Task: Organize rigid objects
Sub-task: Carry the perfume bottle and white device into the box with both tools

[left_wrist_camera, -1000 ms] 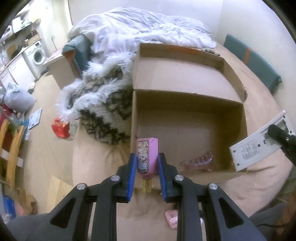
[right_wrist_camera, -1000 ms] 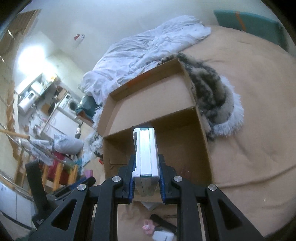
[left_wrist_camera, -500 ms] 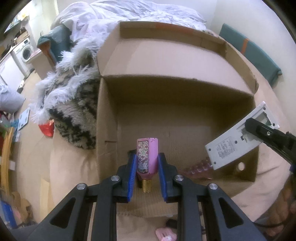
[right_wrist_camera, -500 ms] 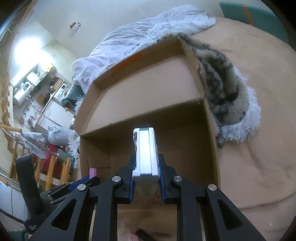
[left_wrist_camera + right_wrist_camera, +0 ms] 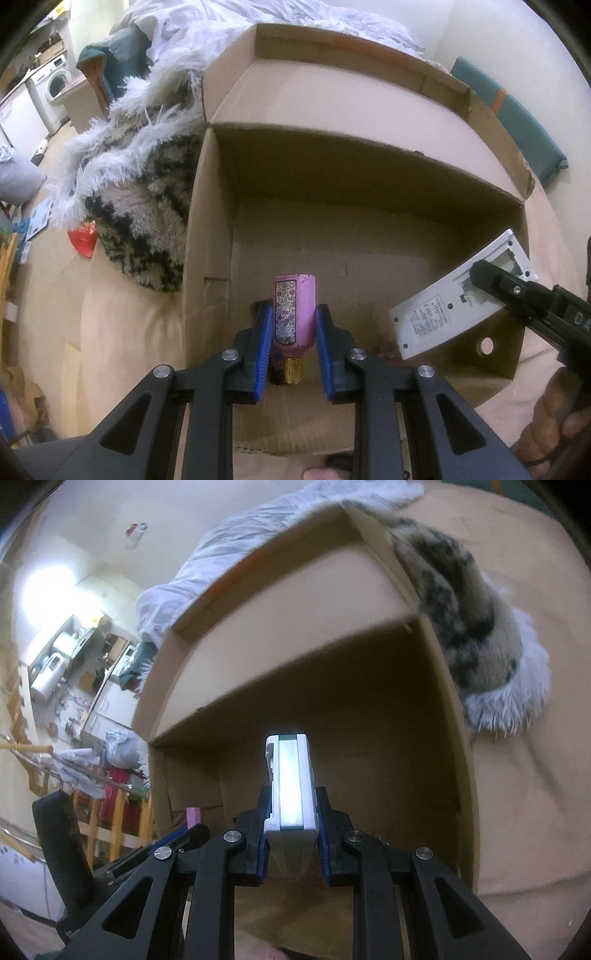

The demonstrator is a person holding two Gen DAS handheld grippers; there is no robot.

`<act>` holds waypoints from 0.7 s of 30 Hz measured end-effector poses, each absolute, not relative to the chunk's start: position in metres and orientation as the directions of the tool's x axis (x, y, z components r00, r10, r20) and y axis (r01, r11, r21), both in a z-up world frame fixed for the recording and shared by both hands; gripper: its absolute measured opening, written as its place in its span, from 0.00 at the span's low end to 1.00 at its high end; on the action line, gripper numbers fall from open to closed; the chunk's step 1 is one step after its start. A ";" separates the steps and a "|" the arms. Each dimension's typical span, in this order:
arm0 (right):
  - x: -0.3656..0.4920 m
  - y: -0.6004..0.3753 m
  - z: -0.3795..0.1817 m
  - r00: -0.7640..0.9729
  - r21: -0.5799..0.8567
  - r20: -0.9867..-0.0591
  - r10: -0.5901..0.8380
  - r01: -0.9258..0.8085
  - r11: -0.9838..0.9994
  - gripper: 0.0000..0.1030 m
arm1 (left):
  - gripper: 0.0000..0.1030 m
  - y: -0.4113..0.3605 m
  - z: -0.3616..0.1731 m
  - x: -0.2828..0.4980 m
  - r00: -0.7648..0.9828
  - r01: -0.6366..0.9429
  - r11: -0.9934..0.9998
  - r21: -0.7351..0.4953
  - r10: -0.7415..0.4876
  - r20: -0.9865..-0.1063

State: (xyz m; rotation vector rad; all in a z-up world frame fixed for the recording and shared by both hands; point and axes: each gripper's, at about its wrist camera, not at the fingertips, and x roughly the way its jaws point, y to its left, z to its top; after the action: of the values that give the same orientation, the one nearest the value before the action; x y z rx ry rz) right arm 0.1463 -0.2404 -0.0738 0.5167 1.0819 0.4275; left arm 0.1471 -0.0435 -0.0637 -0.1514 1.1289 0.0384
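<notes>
The left hand-held gripper (image 5: 291, 339) is clamped on a pink bottle (image 5: 294, 313), its blue pads (image 5: 263, 347) pressing the bottle's two sides. The bottle bears a flowered label down its front, and its ribbed gold cap (image 5: 293, 370) points back toward the camera. It hangs inside the open cardboard box (image 5: 369, 206), over the near part of the brown floor and closer to the box's left wall.

The right hand-held gripper (image 5: 291, 830) is closed tight on a flat white device (image 5: 291, 786), gripped by its two broad faces so that a narrow edge with a greenish strip faces the camera. In the left wrist view this device (image 5: 458, 295) shows its back, with a printed label and an open recess near its far end, and it reaches in over the box's right side. A hand (image 5: 550, 417) grips that tool at the lower right.

The box has one tall flap standing up at the far side and a round hole (image 5: 487, 345) in its right wall. It sits on a bed with a tan sheet (image 5: 524, 812). A shaggy black-and-white throw (image 5: 147, 206) lies against the box's left side, with a white duvet (image 5: 280, 14) behind it. Beyond the bed a washing machine (image 5: 55, 83) stands by the wall.
</notes>
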 end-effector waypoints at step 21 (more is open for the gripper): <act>0.152 -0.199 -0.097 0.258 0.542 -0.789 0.557 -0.134 0.830 0.22 | 0.20 -0.060 -0.079 0.143 0.386 -0.079 0.994 -0.082 -0.046 -0.922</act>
State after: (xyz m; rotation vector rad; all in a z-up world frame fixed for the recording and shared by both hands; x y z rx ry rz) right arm 0.1523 -0.1990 -0.0970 0.4047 1.2278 0.4863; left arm 0.1435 -0.0602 -0.0789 -0.1188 1.1755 0.0210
